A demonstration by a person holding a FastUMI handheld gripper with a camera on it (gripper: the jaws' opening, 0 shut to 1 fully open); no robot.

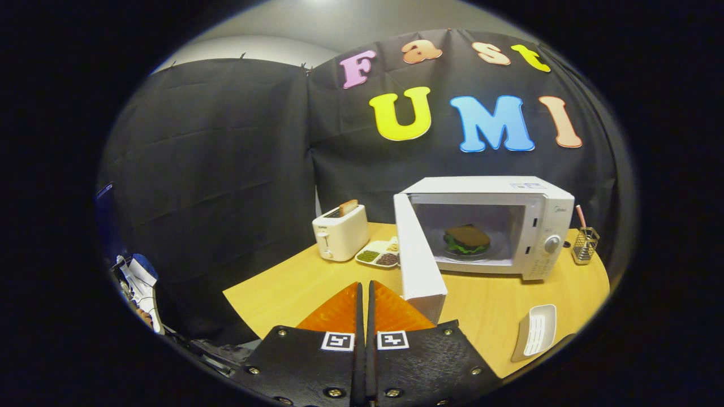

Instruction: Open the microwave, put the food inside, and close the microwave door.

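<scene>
Gripper view: the gripper (365,299) has its two fingers pressed together with nothing between them, hovering low over the pale wooden worktop (486,305). Just ahead and slightly right stands the flat white microwave door (417,265), swung wide open, its free edge pointing toward the fingers. Beyond it the boxy white microwave (540,217) holds the layered sandwich with green lettuce (466,239) on its glass plate. Closing likely means pushing the door's smooth outer face, which is turned away leftward, round to the right.
</scene>
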